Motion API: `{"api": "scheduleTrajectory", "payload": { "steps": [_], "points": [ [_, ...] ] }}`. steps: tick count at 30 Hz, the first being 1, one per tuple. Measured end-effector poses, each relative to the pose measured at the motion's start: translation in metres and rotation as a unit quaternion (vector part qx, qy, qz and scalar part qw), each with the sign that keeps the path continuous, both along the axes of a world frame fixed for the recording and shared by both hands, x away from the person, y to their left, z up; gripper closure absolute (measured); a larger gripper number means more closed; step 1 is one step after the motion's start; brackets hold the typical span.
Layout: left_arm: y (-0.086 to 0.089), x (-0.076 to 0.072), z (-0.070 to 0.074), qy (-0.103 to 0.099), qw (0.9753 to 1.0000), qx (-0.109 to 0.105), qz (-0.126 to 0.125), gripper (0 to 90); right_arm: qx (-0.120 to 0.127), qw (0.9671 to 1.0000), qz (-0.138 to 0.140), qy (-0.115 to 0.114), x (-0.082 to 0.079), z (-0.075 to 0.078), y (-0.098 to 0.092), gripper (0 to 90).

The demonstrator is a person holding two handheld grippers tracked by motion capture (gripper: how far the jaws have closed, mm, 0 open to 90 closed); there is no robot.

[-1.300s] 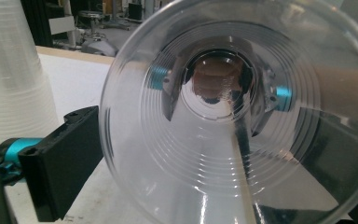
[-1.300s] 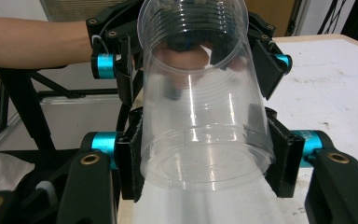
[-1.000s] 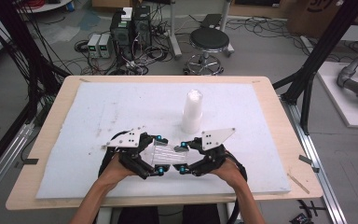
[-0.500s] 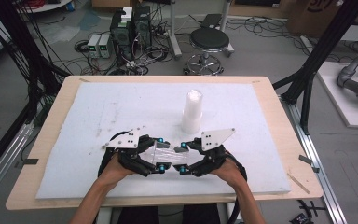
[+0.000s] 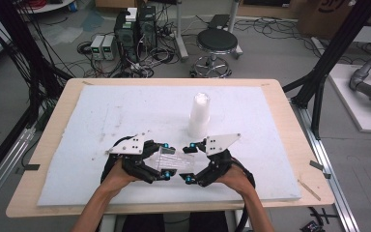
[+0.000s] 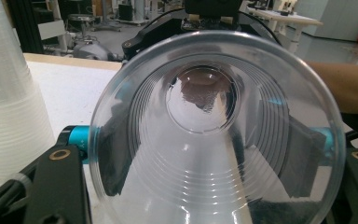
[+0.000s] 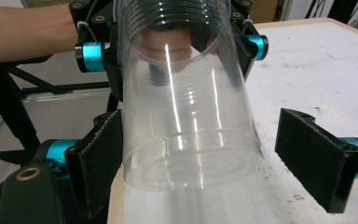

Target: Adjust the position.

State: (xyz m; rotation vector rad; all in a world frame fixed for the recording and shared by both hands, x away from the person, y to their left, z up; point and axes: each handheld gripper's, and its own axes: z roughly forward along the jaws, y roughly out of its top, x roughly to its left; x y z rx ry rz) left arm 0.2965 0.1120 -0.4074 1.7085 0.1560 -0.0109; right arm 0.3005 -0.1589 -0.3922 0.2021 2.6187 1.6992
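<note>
A: Where is the clear ribbed plastic cup [image 5: 174,161]?
B: It lies sideways between both tools, above the white foam board [image 5: 101,111]. The left gripper [image 5: 166,162] clamps its mouth end.
A: And the right gripper [image 5: 189,162]?
B: Its jaws stand wide around the cup's base. A white cup stack [image 5: 199,115] is near.

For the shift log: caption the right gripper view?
Clear cup held by left gripper, between right gripper's open jaws.

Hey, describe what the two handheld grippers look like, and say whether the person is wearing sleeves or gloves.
Both the left gripper and the right gripper are black, angular frames with turquoise metal knobs at the jaw mounts. Each carries a grey three-cornered plate with small holes on top. The jaws end in flat, black rectangular pads with a rough-looking surface. Black cables loop away behind the hands. The forearms are bare: no sleeves, no gloves.
</note>
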Motion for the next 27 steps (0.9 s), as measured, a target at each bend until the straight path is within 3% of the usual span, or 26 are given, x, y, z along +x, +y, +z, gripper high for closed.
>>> {"api": "scheduleTrajectory", "payload": {
  "steps": [7,12,16,20,22,25,27],
  "points": [
    [0.006,0.0,0.002,-0.003,0.9998,0.014,0.016,30.5,0.003,0.9996,-0.027,-0.005,-0.002,-0.003,-0.006,16.2],
    [0.011,0.003,0.007,-0.007,0.9986,0.045,0.027,30.5,0.004,0.9985,-0.054,-0.01,-0.006,-0.006,-0.018,16.2],
    [0.015,0.007,0.015,-0.008,0.9951,0.091,0.037,30.6,0.008,0.9951,-0.096,-0.021,-0.008,-0.009,-0.03,16.2],
    [0.015,0.014,0.026,-0.01,0.9871,0.152,0.049,30.2,0.013,0.9885,-0.149,-0.021,-0.009,-0.014,-0.044,16.2],
    [0.014,0.017,0.032,-0.007,0.985,0.164,0.052,30.1,0.008,0.9841,-0.176,-0.021,-0.01,-0.018,-0.049,16.2],
    [0.014,0.022,0.039,-0.009,0.9808,0.188,0.05,30.2,0.003,0.9758,-0.217,-0.03,-0.014,-0.025,-0.059,16.3],
    [0.013,0.025,0.044,-0.008,0.9752,0.215,0.05,30.2,0.01,0.9685,-0.247,-0.03,-0.014,-0.029,-0.067,16.3]
  ]
}}
